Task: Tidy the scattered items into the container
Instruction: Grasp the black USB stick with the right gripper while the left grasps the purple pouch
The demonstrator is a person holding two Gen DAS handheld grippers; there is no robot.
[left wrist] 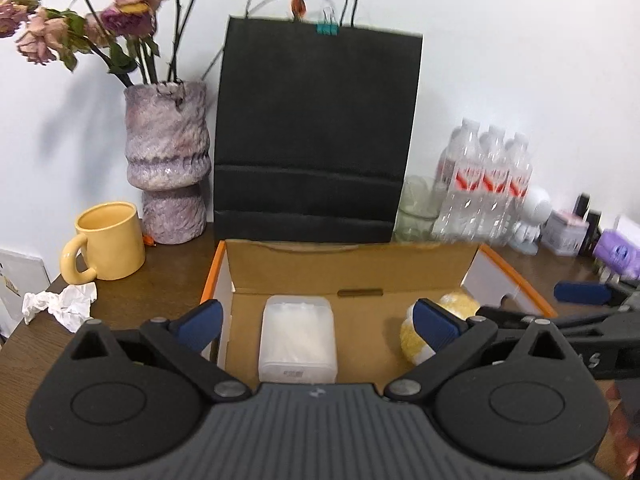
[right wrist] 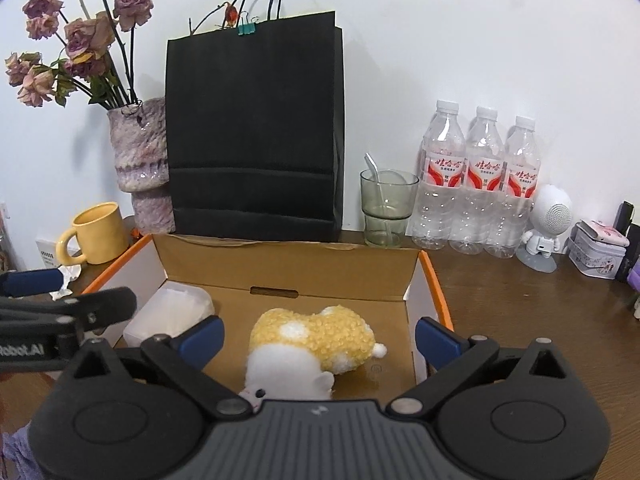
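Observation:
An open cardboard box [left wrist: 352, 268] [right wrist: 288, 264] with orange edges sits on the wooden table. Inside it lie a translucent white plastic case [left wrist: 298, 338] [right wrist: 168, 316] on the left and a yellow-and-white plush toy [right wrist: 316, 344] [left wrist: 460, 308] on the right. My left gripper [left wrist: 318, 322] is open above the case, empty. My right gripper [right wrist: 320, 338] is open above the plush, empty. Each gripper shows at the edge of the other's view.
A black paper bag [right wrist: 256, 128] stands behind the box. A vase of dried roses [left wrist: 168, 164], a yellow mug [left wrist: 108, 242] and crumpled tissue [left wrist: 60, 304] are left. A glass [right wrist: 386, 208], water bottles [right wrist: 476, 184], a robot figure [right wrist: 548, 224] and a tin [right wrist: 598, 250] are right.

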